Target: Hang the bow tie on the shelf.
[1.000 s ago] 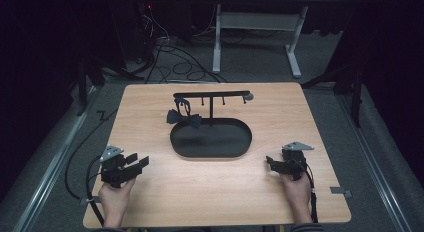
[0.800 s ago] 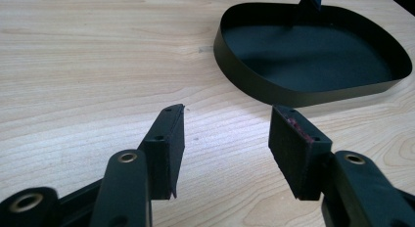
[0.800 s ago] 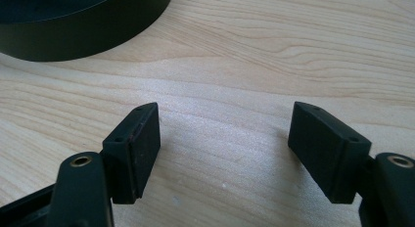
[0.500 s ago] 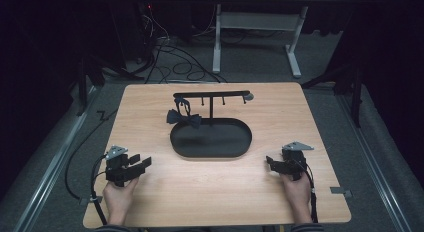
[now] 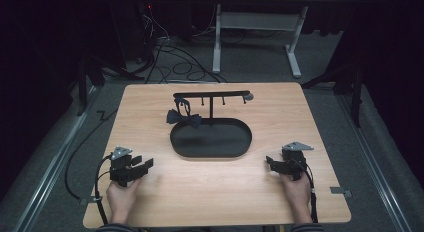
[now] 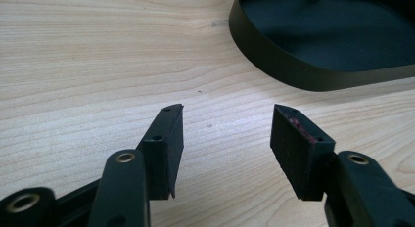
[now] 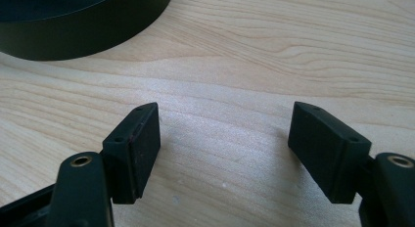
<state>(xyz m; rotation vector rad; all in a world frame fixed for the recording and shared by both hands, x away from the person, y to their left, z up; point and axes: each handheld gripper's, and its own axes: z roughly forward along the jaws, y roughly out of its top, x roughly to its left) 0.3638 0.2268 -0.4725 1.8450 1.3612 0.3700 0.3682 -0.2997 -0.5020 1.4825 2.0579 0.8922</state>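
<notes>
Black oval tray (image 5: 210, 153) mid-table; black bow tie (image 5: 184, 118), apparently hanging, at rim.

Light wood-grain table (image 5: 320, 117), rectangular with rounded corners, standing on grey carpeted floor (image 5: 390, 142). Near its centre sits a black oval tray (image 5: 176, 142) with a low wall; its rim also shows in the left gripper view (image 6: 274, 65) and the right gripper view (image 7: 98, 36). A black T-shaped stand (image 5: 211, 98) rises at the tray's far edge, a black bow tie (image 5: 184, 119) hanging at its left end. Small metal bracket (image 5: 341, 192) at the table's near right edge.
</notes>
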